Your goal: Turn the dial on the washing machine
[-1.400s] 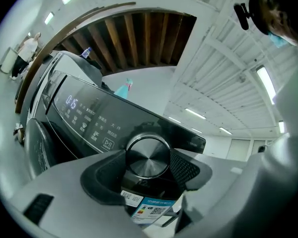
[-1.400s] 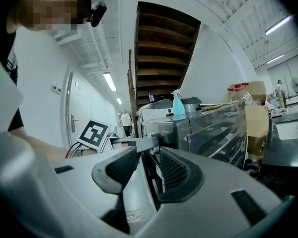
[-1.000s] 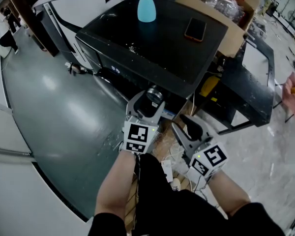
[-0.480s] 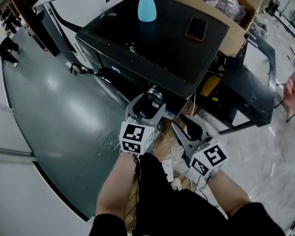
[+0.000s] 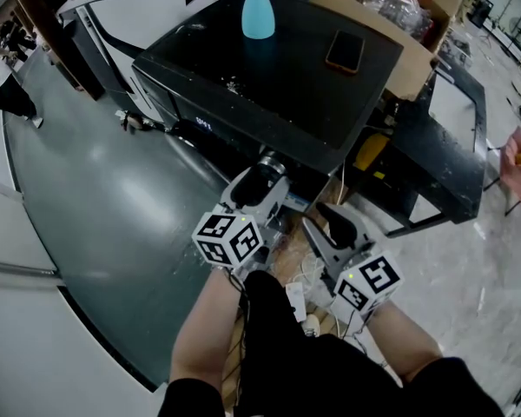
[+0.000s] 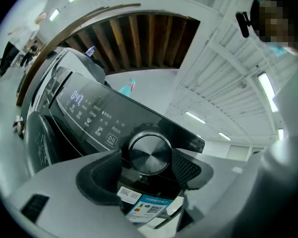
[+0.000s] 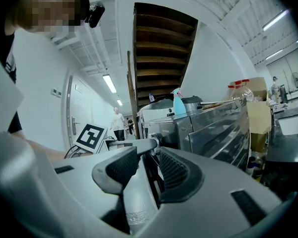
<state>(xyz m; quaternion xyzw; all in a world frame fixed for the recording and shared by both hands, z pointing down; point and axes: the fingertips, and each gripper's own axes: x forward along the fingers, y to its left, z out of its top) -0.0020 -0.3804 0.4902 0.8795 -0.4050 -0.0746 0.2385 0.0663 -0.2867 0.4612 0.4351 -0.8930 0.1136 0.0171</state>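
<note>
The left gripper (image 5: pixel 259 183) points level at the front of the black washing machine (image 5: pixel 286 85), its marker cube (image 5: pixel 227 238) turned at a slant. Its 2 jaws stand apart and have just been opening. The round metal dial (image 6: pixel 150 152) sits between them at the right end of the lit control panel (image 6: pixel 89 118). The left pad stands off the dial's rim, the right pad (image 6: pixel 186 165) lies just beside it, and neither is seen pressing on it. Below the dial, a printed energy label (image 6: pixel 149 207) shows on the machine's front. On the machine's top, a turquoise spray bottle (image 5: pixel 259 11) stands upright near the back edge, with a phone (image 5: pixel 345 52) lying flat to its right. The right gripper (image 7: pixel 148 163) hangs just right of the left one, short of the machine's front, its 2 jaws apart with nothing between the pads.
</note>
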